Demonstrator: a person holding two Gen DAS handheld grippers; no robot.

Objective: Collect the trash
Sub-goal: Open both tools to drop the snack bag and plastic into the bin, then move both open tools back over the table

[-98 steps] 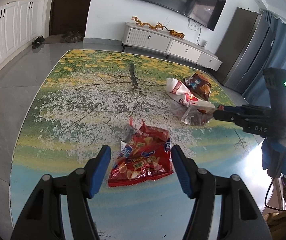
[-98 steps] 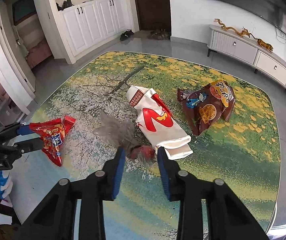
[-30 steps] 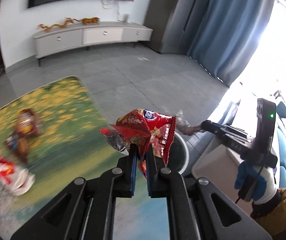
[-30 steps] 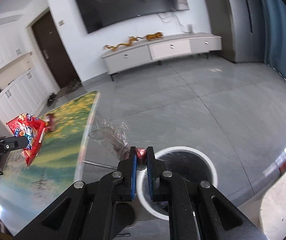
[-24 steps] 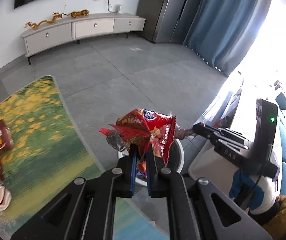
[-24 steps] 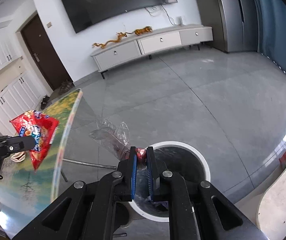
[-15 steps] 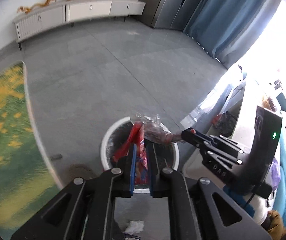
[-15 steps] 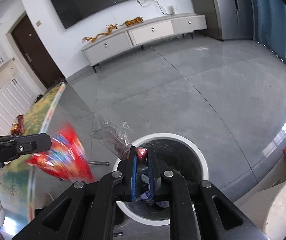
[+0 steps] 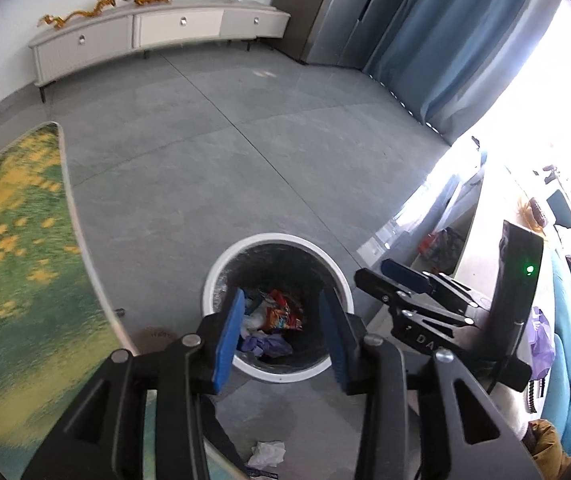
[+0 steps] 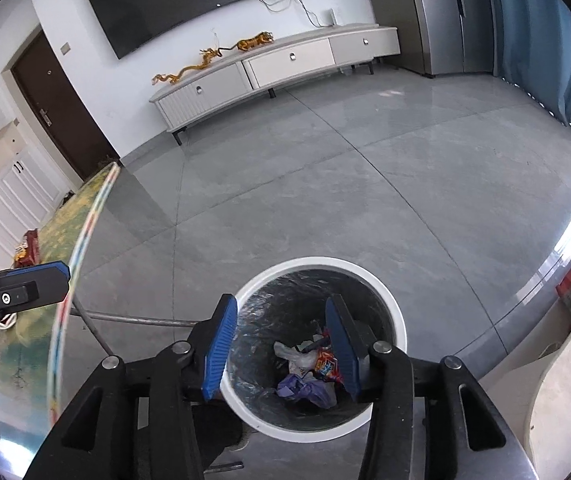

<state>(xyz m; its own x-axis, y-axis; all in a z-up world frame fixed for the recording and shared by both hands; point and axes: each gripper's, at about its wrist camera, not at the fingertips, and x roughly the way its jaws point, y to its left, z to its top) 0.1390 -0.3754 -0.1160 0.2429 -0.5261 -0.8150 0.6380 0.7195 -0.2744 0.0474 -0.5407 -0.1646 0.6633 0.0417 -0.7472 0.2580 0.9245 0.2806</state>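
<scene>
A round white-rimmed trash bin (image 9: 245, 246) (image 10: 395, 312) stands on the grey floor below both grippers. The red snack bag (image 9: 279, 312) (image 10: 327, 362) lies inside it among white and purple wrappers. My left gripper (image 9: 281, 332) hangs over the bin, its jaws opening with nothing between them. My right gripper (image 10: 281, 350) also hangs over the bin, jaws opening and empty. It shows at the right of the left wrist view as the right gripper (image 9: 401, 276). One blue left fingertip (image 10: 51, 274) reaches in at the left edge of the right wrist view.
The glass table with the flower-print top (image 9: 17, 240) (image 10: 65, 280) lies to the left, its rim close to the bin. A brown snack bag (image 10: 29, 246) rests on its far part. A crumpled white paper (image 9: 267, 454) lies on the floor.
Both grippers went from shut to open over the bin. The red snack bag left the left gripper and the clear wrapper left the right gripper. Both now lie in the bin.
</scene>
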